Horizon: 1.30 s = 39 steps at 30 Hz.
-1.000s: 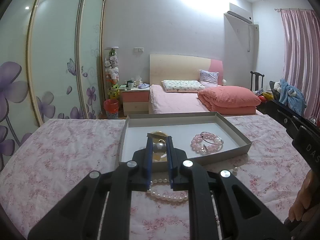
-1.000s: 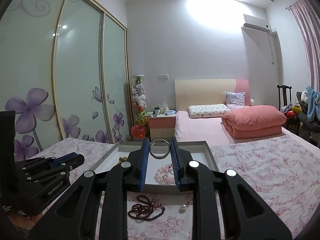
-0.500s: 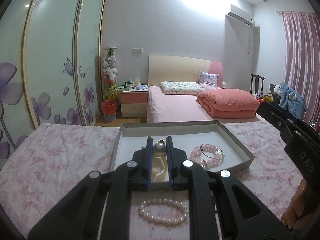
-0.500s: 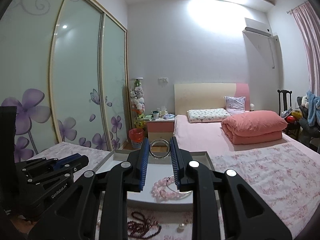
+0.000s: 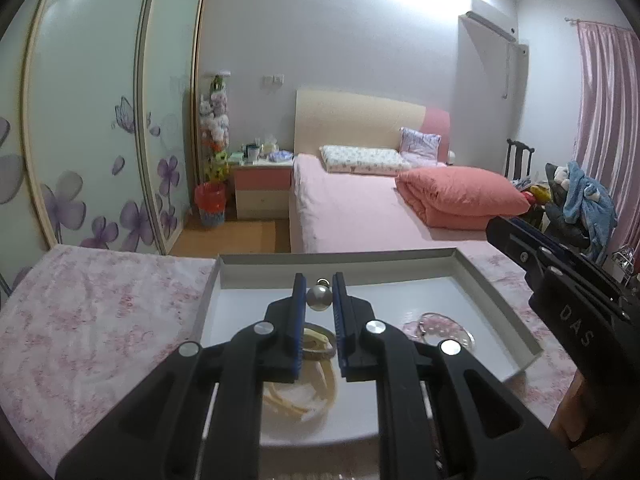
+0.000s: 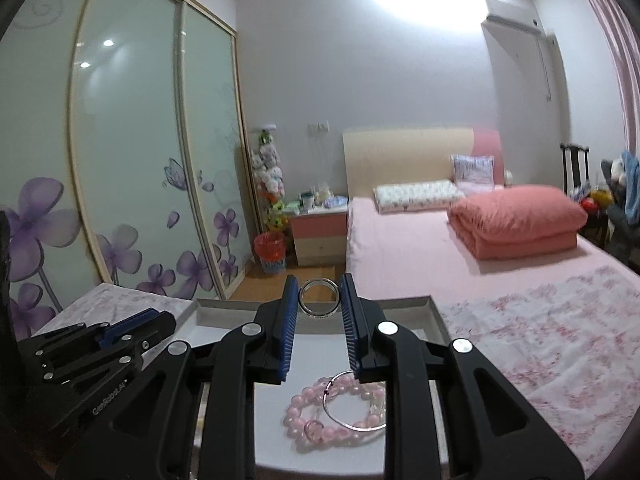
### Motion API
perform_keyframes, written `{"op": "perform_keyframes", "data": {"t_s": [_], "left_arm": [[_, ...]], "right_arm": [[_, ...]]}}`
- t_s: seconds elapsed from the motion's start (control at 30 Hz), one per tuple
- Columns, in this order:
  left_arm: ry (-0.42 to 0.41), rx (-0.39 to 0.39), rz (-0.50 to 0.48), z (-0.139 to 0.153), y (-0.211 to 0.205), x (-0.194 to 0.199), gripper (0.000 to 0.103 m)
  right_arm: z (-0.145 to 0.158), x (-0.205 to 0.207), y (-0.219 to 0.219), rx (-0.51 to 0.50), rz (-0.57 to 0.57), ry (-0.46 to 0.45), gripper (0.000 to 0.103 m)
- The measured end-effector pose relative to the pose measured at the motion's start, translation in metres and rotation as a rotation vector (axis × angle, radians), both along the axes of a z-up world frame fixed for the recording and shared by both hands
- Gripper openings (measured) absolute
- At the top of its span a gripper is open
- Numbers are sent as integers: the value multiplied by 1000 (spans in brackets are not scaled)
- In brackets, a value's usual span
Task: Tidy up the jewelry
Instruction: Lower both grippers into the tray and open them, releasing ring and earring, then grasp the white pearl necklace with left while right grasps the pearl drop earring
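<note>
Left claw [image 5: 319, 306] clenched on a pearl pendant [image 5: 318, 297], held over the tray [image 5: 500, 312] above a gold band [image 5: 316, 344]; right claw [image 6: 319, 300] clamped on a silver ring [image 6: 319, 297], over the same tray above a pink bead bracelet [image 6: 320, 412]. Tray sits on the floral-cloth surface [image 5: 100, 320]. Pink bed [image 5: 360, 208] beyond, wardrobe doors [image 6: 132, 152] at left.
</note>
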<state>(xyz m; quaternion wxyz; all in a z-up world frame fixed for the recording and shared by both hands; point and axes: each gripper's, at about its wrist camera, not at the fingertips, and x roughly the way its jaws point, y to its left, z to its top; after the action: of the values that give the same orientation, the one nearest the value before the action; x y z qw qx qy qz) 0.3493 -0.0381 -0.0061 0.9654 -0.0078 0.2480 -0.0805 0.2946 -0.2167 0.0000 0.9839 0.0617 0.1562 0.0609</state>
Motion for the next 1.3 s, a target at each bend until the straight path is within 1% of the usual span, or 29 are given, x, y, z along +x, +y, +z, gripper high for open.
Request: {"op": "perform_keyframes", "data": {"t_s": [0.17, 0.3, 0.43, 0.53, 0.63, 0.7, 0.73, 0.8, 0.93, 1.1, 1.3], "left_arm": [[53, 3, 1, -13, 0, 21, 14], [90, -13, -11, -20, -2, 30, 14], [121, -24, -12, -26, -2, 40, 14], [132, -30, -15, -29, -2, 43, 14], [137, -36, -15, -29, -2, 44, 21], [139, -42, -12, -30, 0, 44, 25], [140, -44, -11, -30, 0, 44, 26], [140, -47, -4, -29, 1, 45, 29], [140, -61, 7, -26, 6, 43, 30], [132, -53, 14, -20, 9, 35, 30], [130, -50, 20, -17, 16, 17, 30]], "right_arm": [[-15, 27, 0, 12, -2, 106, 23], [-24, 43, 5, 22, 7, 201, 23], [-31, 54, 4, 31, 12, 259, 23], [-35, 57, 3, 27, 20, 284, 23], [-36, 56, 1, 45, 22, 294, 25], [-36, 55, -1, 53, 20, 295, 33], [-35, 56, -3, 54, 19, 293, 35], [-34, 53, -4, 51, 15, 285, 36], [-32, 52, -6, 61, 7, 278, 36], [-28, 49, -9, 66, -8, 263, 36], [-19, 33, -9, 59, -12, 237, 36]]}}
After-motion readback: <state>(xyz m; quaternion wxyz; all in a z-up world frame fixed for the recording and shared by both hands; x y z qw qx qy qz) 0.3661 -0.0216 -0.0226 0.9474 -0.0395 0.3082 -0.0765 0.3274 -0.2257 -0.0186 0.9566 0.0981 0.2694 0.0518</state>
